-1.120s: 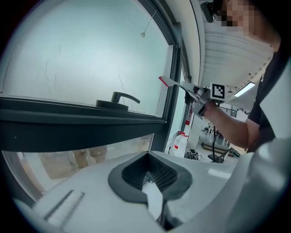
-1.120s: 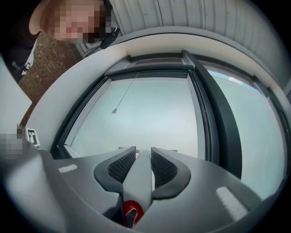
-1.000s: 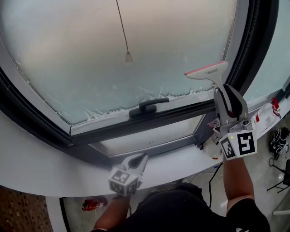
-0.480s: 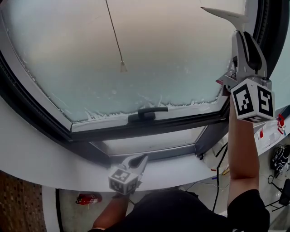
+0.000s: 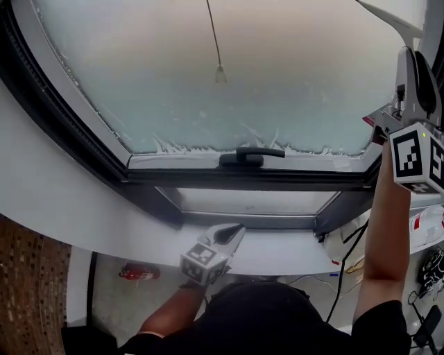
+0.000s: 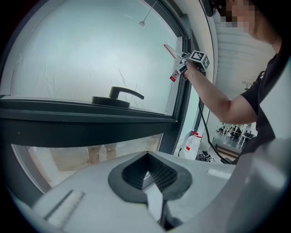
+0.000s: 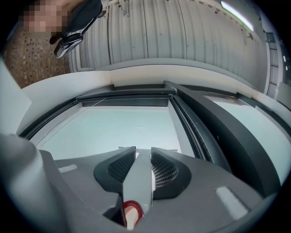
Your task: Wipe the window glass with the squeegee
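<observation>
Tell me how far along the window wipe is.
Done: the right tool is shut on the squeegee, held at the upper right of the glass. In hand: likely lining up a stroke. Left: white residue lines the bottom edge; left tool shut, empty.

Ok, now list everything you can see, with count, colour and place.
window glass: one, frosted pale, upper middle
window handle: one, black, at the glass's lower edge
pull cord: one, thin, hanging before the glass
window frame: one, dark, around the glass
sill: one, white, below the frame
squeegee: one, white and red, high at the glass's right
bottle: one, white with red cap, low at right
left gripper: one, grey, shut, empty, low by the sill
right gripper: one, grey, shut on the squeegee
</observation>
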Available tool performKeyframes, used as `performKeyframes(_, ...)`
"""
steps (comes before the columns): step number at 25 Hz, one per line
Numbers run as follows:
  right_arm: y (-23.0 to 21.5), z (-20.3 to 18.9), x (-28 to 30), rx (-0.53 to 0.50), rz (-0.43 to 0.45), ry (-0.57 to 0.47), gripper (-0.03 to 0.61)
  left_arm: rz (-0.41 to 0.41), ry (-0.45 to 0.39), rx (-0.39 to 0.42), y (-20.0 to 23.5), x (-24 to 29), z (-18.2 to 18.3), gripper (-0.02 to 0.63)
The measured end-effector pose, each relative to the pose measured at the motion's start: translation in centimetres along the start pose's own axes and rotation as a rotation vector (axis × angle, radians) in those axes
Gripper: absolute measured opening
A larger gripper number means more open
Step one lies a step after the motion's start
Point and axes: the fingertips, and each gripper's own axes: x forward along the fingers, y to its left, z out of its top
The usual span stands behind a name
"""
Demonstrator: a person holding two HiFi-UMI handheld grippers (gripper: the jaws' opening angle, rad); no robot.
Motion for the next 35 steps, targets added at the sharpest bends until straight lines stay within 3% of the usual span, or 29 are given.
performKeyframes(6,0.2,-2.0,-2.8,0.022,0.01,0.065,0.13,0.001,-0.009,0.003,-0.1,0.9,0.5,0.001)
performKeyframes(9,1.2,-3.0,-4.2,-0.024,0.03,0.109,0.13,-0.006,-0.005,0.011,-0.3,1.3,0.7,0.001)
performKeyframes(17,1.2,-10.0,-10.5,-0.008,0.018,0.28,0.13,-0.03,-0.001,0.021,-0.5,1.6,0.5,0.001)
performKeyframes(35,1.3,-24.8,-23.5,0.154,-0.062,0.686,0.129,-0.052,0.012,0.001,-1.0,1.1,-0.9,0.001)
